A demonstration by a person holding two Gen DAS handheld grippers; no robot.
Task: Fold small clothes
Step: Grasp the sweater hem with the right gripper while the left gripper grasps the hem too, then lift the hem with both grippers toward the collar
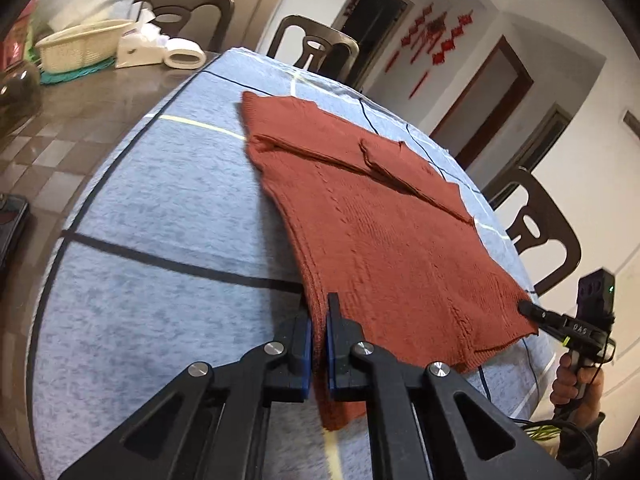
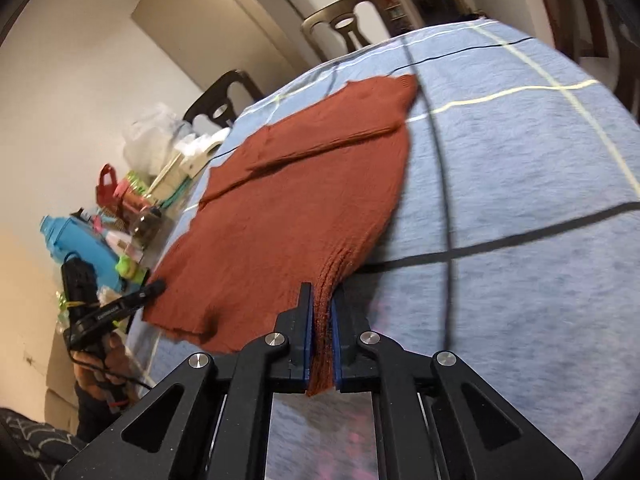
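Both claws, left gripper [image 1: 319, 336] and right gripper [image 2: 321, 340], pinched the rust-red knitted sweater [image 1: 372, 216] on the blue checked cloth [image 1: 160, 208]. Only the left view showed the cream woven basket [image 1: 80, 46]; the right showed blurry, maybe toy, clutter [image 2: 104, 220].

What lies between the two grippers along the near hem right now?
Only the rust sweater hem spans it. The left gripper and right gripper each pinch a corner, with nothing else between them, clearest in the left wrist view.
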